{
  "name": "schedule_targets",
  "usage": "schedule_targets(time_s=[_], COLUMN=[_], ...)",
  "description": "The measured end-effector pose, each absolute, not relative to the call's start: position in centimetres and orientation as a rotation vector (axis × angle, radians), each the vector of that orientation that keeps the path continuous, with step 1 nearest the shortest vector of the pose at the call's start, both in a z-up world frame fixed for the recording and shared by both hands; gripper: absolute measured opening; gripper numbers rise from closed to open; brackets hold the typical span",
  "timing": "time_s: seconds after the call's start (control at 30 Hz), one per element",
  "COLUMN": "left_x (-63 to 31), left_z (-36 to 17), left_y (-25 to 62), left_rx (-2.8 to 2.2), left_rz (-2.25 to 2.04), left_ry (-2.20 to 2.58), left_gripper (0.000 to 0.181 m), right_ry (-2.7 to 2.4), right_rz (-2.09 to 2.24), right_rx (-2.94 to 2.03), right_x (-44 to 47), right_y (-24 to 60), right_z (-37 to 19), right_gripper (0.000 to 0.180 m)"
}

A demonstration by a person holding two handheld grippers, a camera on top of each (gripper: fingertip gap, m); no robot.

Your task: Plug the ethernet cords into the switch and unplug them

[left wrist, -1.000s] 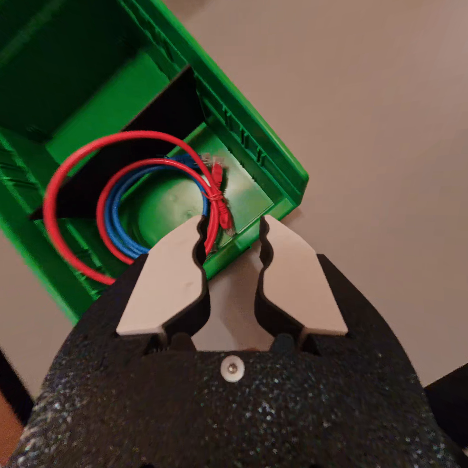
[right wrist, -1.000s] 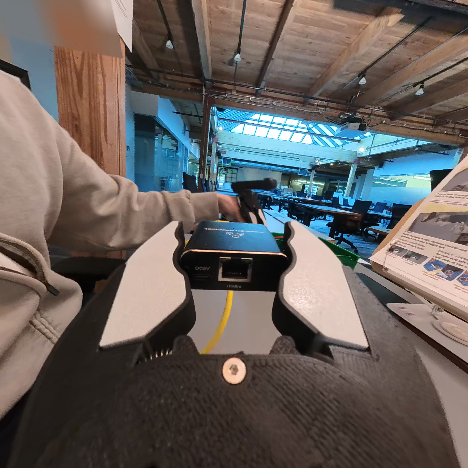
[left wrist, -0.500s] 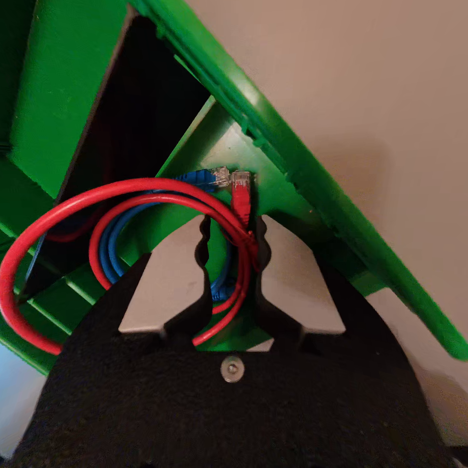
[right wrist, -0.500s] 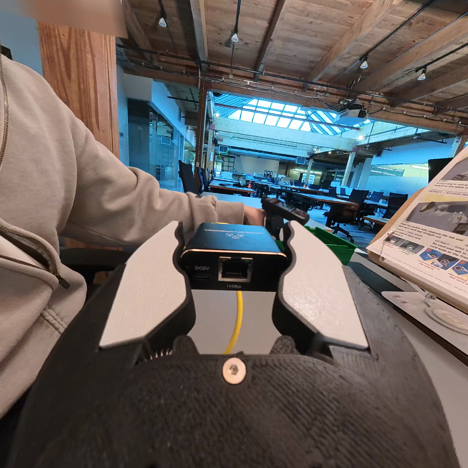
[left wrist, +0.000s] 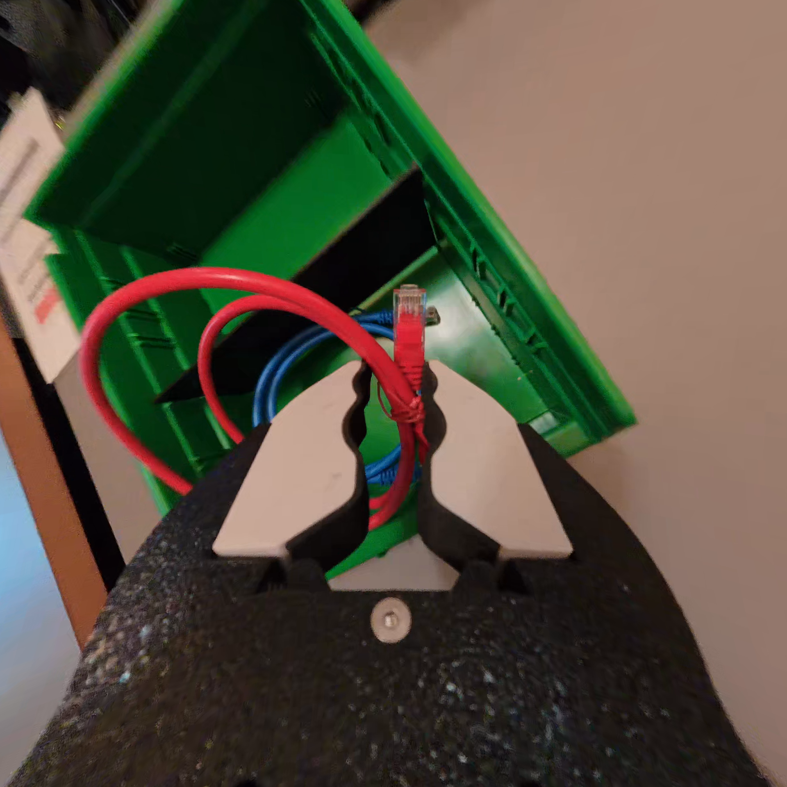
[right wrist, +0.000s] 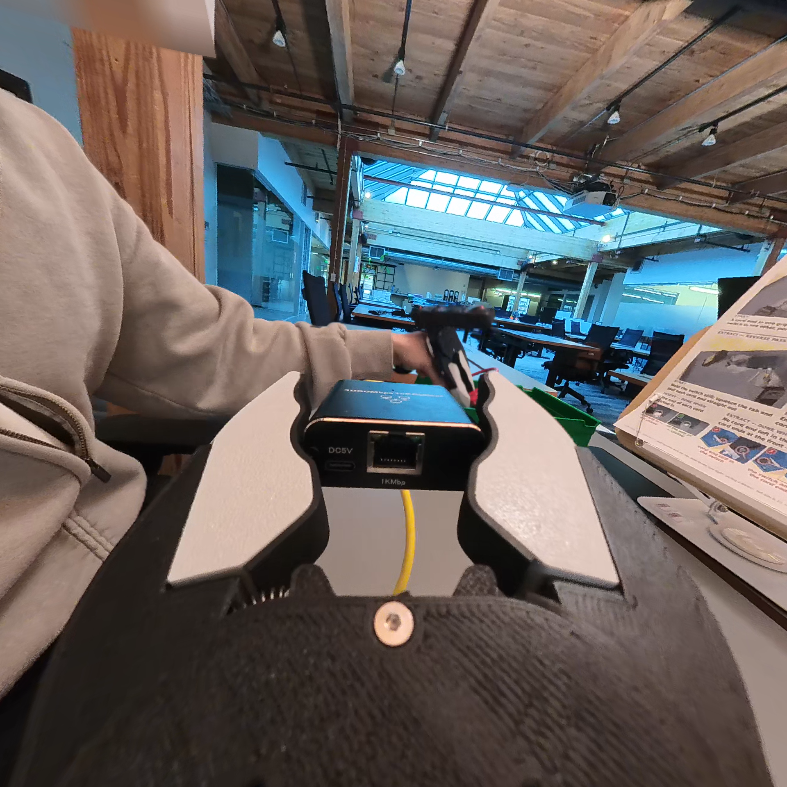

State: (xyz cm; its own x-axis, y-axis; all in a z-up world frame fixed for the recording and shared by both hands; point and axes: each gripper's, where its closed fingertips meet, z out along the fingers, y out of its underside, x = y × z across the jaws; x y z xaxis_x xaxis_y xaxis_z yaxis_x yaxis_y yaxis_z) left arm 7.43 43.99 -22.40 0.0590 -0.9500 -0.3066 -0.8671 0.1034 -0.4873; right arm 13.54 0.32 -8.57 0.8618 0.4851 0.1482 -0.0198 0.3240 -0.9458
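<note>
Clamping the black switch from both sides, right gripper with its pale fingers pressed against the box's two ends. Held level above the pale table, port side facing the camera: one empty ethernet socket in the middle, a small slot to its left. White lettering beside the slot and under the socket, more small print and a small emblem on the top face. Below the switch, a yellow cord running down toward the gripper body.

Farther off in the same view, a grey sleeve and a hand gripping the left gripper over a green bin. At the right edge, a printed instruction sheet on a stand, with photos and lines of text.

Seen from the left wrist, left gripper narrowed onto the red ethernet cord, pinching it just below the plug where a red twist tie binds the strands. Cord lying against the right finger, a sliver of green showing by the left one. Clear plug tip upright, above the fingertips. Two red loops swinging out to the left over the green bin. Coiled in the bin's near compartment, beside a black divider, a blue cord. Left of the bin, a blurred white paper label with dark print and a red mark.
</note>
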Motion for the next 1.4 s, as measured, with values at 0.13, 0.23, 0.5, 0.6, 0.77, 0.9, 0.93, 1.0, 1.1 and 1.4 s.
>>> schedule_targets(time_s=[0.13, 0.23, 0.5, 0.6, 0.77, 0.9, 0.93, 1.0, 1.1, 1.4], left_x=[5.8, 5.0, 2.5, -0.2, -1.1, 1.9, 2.5, 4.0, 6.9, 11.6], left_z=[-16.2, -12.7, -6.8, -5.1, -11.2, -17.0, -17.2, -18.2, -19.5, -22.4], left_y=[43.4, 40.0, 22.7, 16.0, 12.0, 13.3, 13.8, 15.4, 19.4, 26.8], left_rx=[-1.686, -1.609, -1.245, -1.046, -1.041, -1.48, -1.513, -1.639, -1.747, -1.406], left_rz=[-0.253, -0.416, -1.408, -2.054, -2.44, -2.317, -2.337, -2.153, -1.733, -0.615], left_ry=[1.736, 1.803, 2.198, 2.335, 2.602, 2.655, 2.628, 2.607, 2.494, 2.304], left_gripper=[0.021, 0.021, 0.021, 0.021, 0.021, 0.021, 0.021, 0.022, 0.02, 0.042], right_ry=[-0.463, -0.477, -0.501, -0.514, -0.521, -0.524, -0.526, -0.526, -0.52, -0.517], right_rz=[0.34, 0.334, 0.319, 0.308, 0.299, 0.293, 0.289, 0.284, 0.291, 0.295], right_rx=[-1.194, -1.185, -1.159, -1.148, -1.12, -1.109, -1.109, -1.107, -1.101, -1.113], right_x=[13.2, 12.9, 12.3, 12.0, 11.9, 11.8, 11.8, 11.9, 12.1, 12.4], right_y=[0.0, -0.2, -0.9, -1.3, -2.0, -2.4, -2.5, -2.7, -2.7, -2.5], right_z=[-8.1, -7.7, -6.7, -6.3, -5.5, -5.2, -5.2, -5.1, -5.1, -5.5], right_gripper=[0.076, 0.076, 0.076, 0.076, 0.076, 0.076, 0.076, 0.076, 0.076, 0.076])
